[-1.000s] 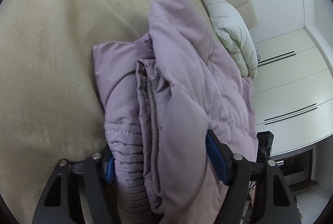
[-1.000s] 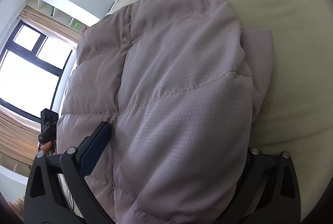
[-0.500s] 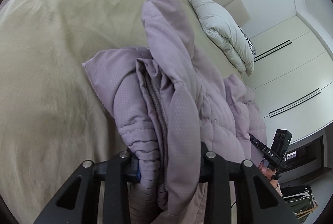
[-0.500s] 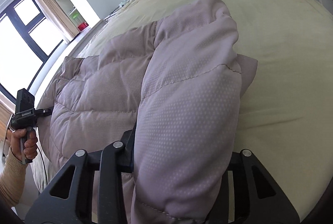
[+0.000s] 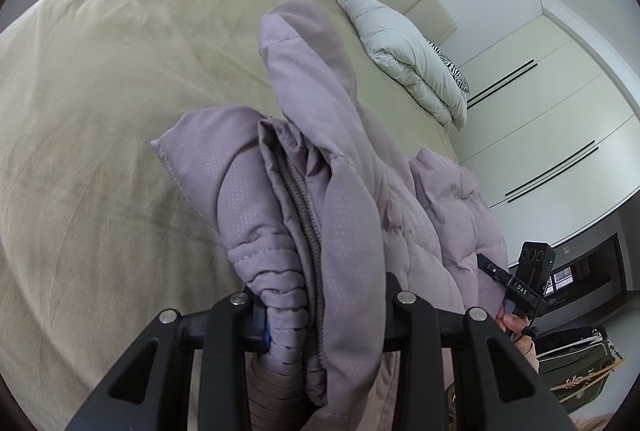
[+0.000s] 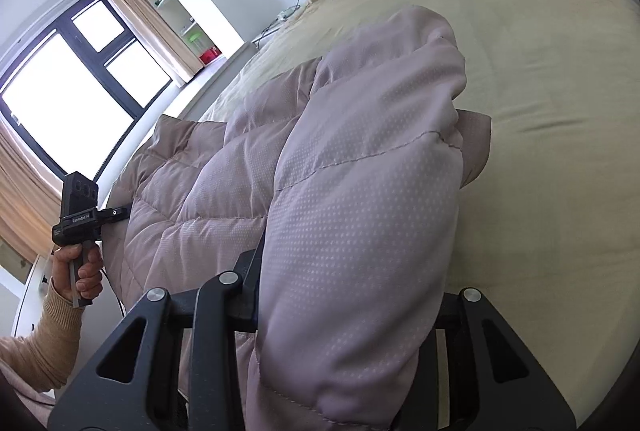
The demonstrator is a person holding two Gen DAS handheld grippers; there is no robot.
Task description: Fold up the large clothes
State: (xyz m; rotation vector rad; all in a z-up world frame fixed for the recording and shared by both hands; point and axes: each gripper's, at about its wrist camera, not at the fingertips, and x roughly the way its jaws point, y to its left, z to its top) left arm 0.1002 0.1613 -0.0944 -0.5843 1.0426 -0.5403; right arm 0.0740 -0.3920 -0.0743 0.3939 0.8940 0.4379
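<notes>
Both grippers — clamped on jacket

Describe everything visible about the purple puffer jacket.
The purple puffer jacket is pale lilac, quilted, with dotted fabric, a zipper and a ribbed elastic hem. It lies bunched and partly folded on the beige bed. The left claw and the right claw are both shut on its bunched near edge.

The jacket is quilted, matt lilac cloth with a fine dotted weave; beneath it the bed sheet is soft, matt, slightly creased beige cloth
</notes>
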